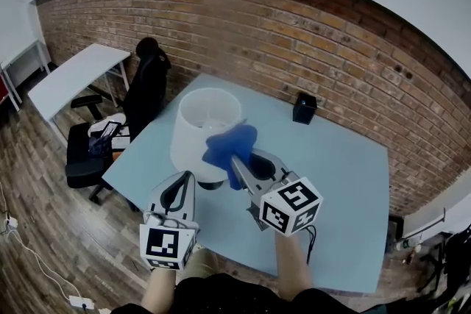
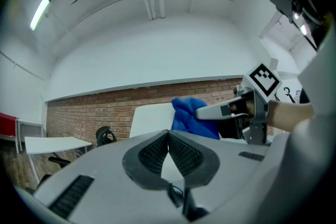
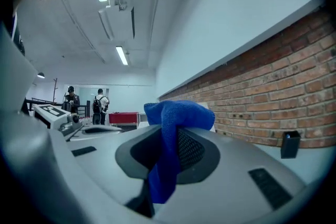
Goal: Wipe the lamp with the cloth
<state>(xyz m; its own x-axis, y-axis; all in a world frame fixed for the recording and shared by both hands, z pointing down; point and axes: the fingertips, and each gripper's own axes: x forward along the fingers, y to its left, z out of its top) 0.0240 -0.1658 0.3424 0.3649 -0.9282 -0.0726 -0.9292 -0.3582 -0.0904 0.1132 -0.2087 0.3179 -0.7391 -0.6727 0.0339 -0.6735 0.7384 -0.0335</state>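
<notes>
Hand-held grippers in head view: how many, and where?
2. The left hand-held gripper sits shut and empty at lower left, near the lamp. The right hand-held gripper, at centre, is shut on the blue cloth beside the lamp. None seems hidden.

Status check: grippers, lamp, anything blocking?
Left gripper shut, empty, low beside lamp. Right gripper shut on blue cloth, at the shade's side; contact unclear. Black box stands apart, not blocking.
</notes>
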